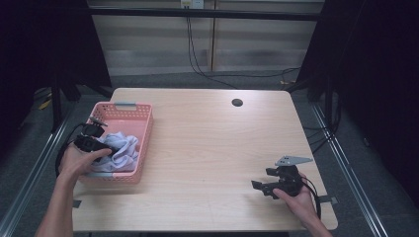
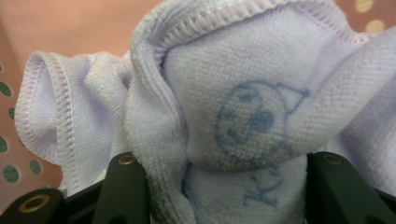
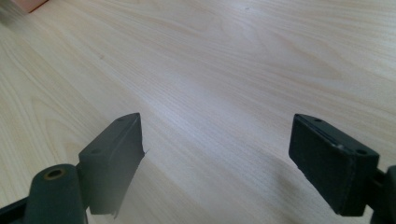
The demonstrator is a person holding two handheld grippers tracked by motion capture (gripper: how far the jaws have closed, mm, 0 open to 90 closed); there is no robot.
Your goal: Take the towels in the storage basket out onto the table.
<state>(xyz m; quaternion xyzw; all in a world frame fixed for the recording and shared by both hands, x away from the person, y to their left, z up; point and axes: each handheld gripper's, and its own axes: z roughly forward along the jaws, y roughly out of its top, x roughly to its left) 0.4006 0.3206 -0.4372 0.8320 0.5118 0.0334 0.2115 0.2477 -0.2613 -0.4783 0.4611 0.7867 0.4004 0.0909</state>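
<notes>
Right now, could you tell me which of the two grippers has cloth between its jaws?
The left gripper, reaching into the pink basket, has the pale lilac towel bunched between its jaws; the right gripper stands open above bare table.

A blue cartoon face is printed on the pale lilac towel [image 2: 243, 93]. Blue lettering is printed below it, partly hidden; only "Ki" can be made out.

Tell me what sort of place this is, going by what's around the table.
Probably a lab or recording booth rather than a home: a bare wooden table stands between dark curtains, cables trail across the grey floor behind it, and a person works with handheld grippers at a pink basket holding a towel.
</notes>
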